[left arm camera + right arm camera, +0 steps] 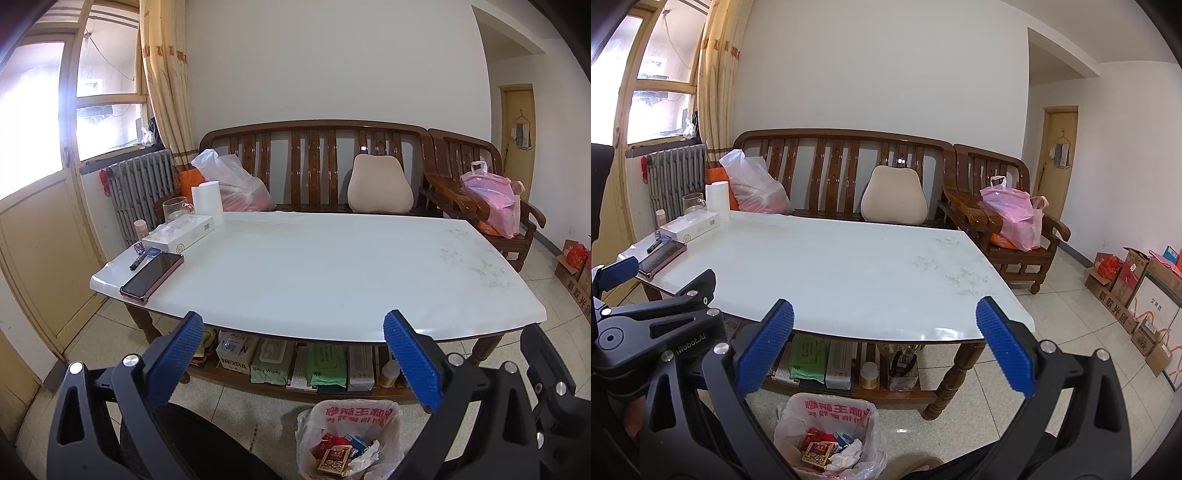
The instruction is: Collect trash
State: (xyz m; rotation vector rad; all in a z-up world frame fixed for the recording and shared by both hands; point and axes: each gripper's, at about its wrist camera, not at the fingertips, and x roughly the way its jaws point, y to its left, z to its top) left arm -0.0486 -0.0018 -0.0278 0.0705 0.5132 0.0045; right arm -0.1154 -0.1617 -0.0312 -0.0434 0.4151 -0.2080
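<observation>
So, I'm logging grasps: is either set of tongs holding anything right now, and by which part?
Nothing is held. The left tongs and right tongs are both open and empty above the trash bag.

White table (314, 266), phone (152, 272), box (179, 233)

Looked forward from just off the near edge of the white table (332, 266), facing the wooden bench (314, 140); right view sat further right. Shared tabletop, bench and lined bin (827, 410) below.
</observation>
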